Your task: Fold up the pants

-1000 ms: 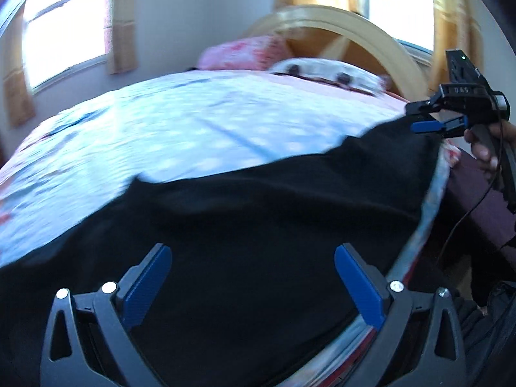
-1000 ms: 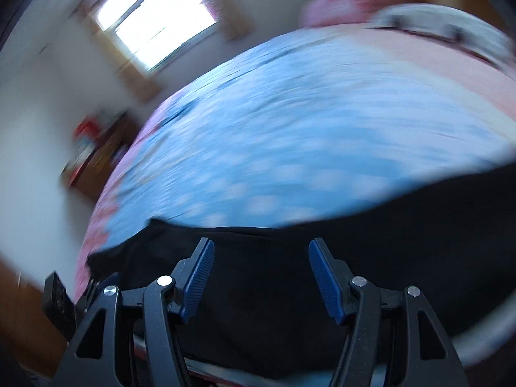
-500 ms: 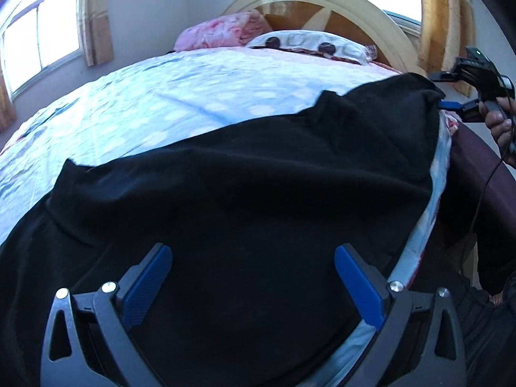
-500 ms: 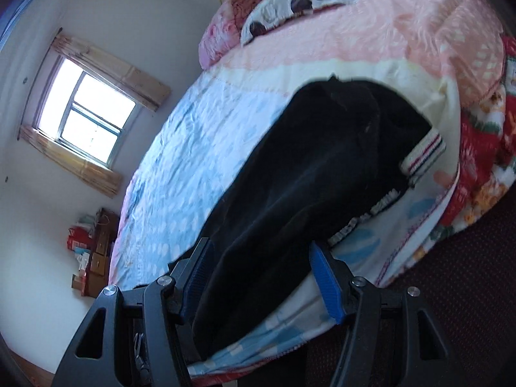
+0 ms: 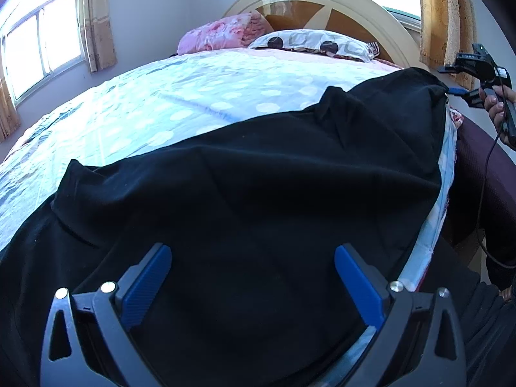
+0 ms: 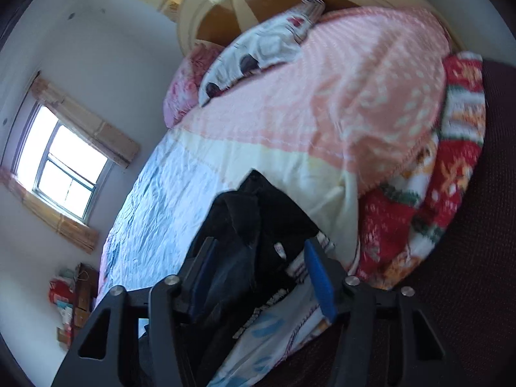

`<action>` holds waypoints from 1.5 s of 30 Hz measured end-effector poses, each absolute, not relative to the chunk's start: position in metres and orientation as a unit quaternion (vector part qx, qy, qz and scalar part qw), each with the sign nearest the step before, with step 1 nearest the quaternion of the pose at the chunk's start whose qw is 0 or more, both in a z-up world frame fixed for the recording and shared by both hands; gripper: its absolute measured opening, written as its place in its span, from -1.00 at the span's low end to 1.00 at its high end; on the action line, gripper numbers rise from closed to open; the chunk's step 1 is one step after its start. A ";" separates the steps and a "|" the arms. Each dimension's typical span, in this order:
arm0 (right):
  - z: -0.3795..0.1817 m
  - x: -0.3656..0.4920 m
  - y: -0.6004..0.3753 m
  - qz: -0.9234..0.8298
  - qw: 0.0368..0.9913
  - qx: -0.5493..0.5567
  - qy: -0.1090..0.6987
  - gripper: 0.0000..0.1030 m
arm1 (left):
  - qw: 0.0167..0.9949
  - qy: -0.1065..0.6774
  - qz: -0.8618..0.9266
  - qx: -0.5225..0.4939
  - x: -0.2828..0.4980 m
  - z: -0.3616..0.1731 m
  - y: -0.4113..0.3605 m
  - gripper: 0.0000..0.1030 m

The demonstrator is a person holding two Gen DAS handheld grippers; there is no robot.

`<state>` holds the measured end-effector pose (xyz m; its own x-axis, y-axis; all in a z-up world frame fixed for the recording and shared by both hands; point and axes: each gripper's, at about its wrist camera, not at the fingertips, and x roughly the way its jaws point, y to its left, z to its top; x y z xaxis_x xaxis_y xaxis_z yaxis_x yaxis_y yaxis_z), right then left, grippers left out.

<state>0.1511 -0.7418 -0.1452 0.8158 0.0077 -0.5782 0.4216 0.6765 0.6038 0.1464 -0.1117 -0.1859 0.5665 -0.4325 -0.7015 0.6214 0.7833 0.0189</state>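
Black pants lie spread along the near edge of the bed. My left gripper is open just above the dark cloth, holding nothing. The right gripper shows in the left wrist view at the far right end of the pants, near the bed's edge. In the right wrist view my right gripper is open, its blue pads either side of the bunched end of the pants, where a white label and striped band show. I cannot tell whether the pads touch the cloth.
The bed has a light blue dotted sheet, a pink blanket, a red patterned blanket at the edge, pillows and a curved headboard. A window is on the left. Dark floor lies beside the bed.
The right gripper swung from facing across the bed to pointing along the pants' end toward the headboard, and its jaws opened wider. The left view lowered over the pants.
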 end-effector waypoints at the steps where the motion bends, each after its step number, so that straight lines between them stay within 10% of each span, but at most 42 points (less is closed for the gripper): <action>1: -0.144 0.154 -0.739 -0.109 0.878 0.372 0.281 0.03 | 0.875 0.355 -0.301 0.134 0.146 -0.186 -0.111 1.00; 9: -0.146 0.184 -0.730 -0.085 0.888 0.286 0.349 -0.37 | 0.876 0.350 -0.300 0.139 0.146 -0.187 -0.114 1.00; 12: -0.134 0.191 -0.726 -0.115 0.900 0.230 0.353 -0.84 | 0.877 0.348 -0.300 0.141 0.146 -0.188 -0.114 1.00; 18: -0.133 0.184 -0.740 -0.101 0.893 0.239 0.369 -0.83 | 0.878 0.345 -0.301 0.140 0.147 -0.189 -0.115 1.00; 20: -0.135 0.182 -0.747 -0.096 0.892 0.251 0.365 -0.69 | 0.878 0.344 -0.301 0.142 0.147 -0.190 -0.115 1.00; 22: -0.132 0.185 -0.754 -0.076 0.887 0.278 0.360 0.21 | 0.878 0.344 -0.302 0.143 0.148 -0.190 -0.115 1.00; 29: -0.134 0.238 -0.760 -0.032 0.865 0.283 0.413 0.28 | 0.879 0.343 -0.300 0.143 0.149 -0.191 -0.116 1.00; 34: -0.146 0.267 -0.754 -0.014 0.853 0.271 0.445 -0.78 | 0.879 0.342 -0.300 0.143 0.149 -0.191 -0.116 1.00; 45: -0.145 0.261 -0.762 -0.076 0.879 0.234 0.409 -0.85 | 0.884 0.334 -0.293 0.144 0.148 -0.193 -0.117 1.00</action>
<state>0.2609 -0.7616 -0.1450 0.6537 0.0579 -0.7546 0.3246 0.8793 0.3486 0.1477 -0.1171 -0.1931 0.6043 -0.4225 -0.6754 0.6149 0.7865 0.0582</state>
